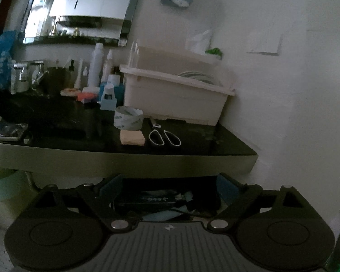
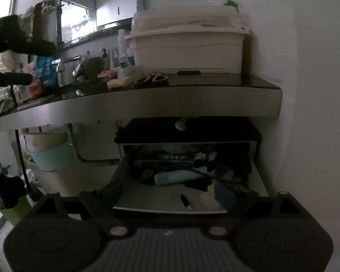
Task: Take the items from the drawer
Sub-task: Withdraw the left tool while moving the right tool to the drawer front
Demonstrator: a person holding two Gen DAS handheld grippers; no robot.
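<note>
The drawer (image 2: 259,176) under the dark counter stands pulled open. Inside lie a dark blue box with white lettering (image 2: 170,158), a light blue tube (image 2: 179,178), a black marker (image 2: 185,201) and dark clutter at the right. My right gripper (image 2: 170,195) is open and empty, at the drawer's front edge. My left gripper (image 1: 170,188) is open and empty, higher up, in front of the counter edge (image 1: 124,161); the blue box (image 1: 154,199) shows between its fingers. On the counter lie scissors (image 1: 164,136), a tape roll (image 1: 128,117) and a beige block (image 1: 132,137).
A white dish rack (image 1: 176,93) stands at the counter's back right against the wall. Bottles and a tap (image 1: 29,68) crowd the left. Below the counter hang a light blue basin (image 2: 51,158) and a pipe (image 2: 76,149). The other gripper shows dark at far left (image 2: 18,40).
</note>
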